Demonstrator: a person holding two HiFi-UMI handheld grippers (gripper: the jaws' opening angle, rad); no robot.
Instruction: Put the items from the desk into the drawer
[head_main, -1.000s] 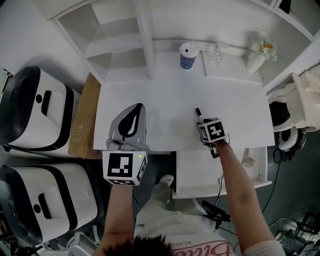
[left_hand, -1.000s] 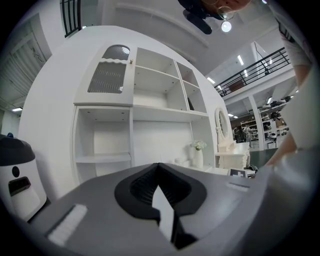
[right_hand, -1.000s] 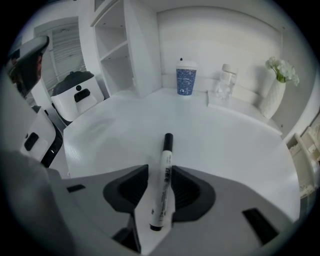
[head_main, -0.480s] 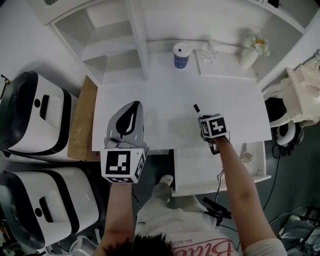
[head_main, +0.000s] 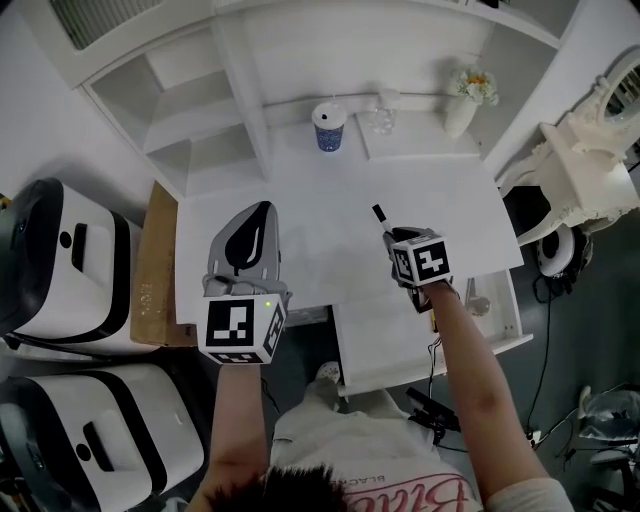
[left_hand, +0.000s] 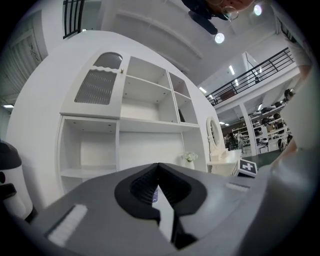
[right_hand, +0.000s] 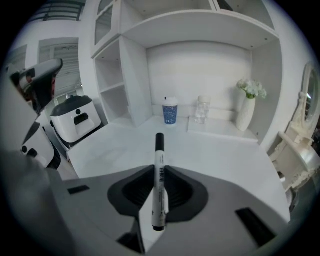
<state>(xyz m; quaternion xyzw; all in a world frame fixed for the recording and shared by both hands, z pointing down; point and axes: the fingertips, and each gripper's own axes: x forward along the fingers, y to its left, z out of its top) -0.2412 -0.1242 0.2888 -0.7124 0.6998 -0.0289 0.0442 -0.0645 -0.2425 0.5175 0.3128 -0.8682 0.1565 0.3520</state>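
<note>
The right tongs (right_hand: 159, 172) are grasping the marker (right_hand: 159, 185) across its barrel. Their jaws have just been closing, and the marker is sitting between them with its black cap pointing toward the back edge of the bench (head_main: 330, 200). Compared with a second ago, the marker is no longer lying on the bench surface. It is now riding clear of it, above the front right part of the bench, just behind the front edge.

The left tongs (head_main: 258, 215) are clenched on nothing and are hovering over the front left part of the bench.

The drawer (head_main: 380, 350) is standing open below the front edge, on the right, under the right forearm.

Judgement: the pick-up step is finishing and the transfer is beginning. The marker is needing to be carried back past the front edge and lowered into the drawer before release. A paper cup (head_main: 328, 125), a glass (head_main: 380, 118) and a vase (head_main: 460, 112) are standing along the back edge, so the task is probably at an early stage.
</note>
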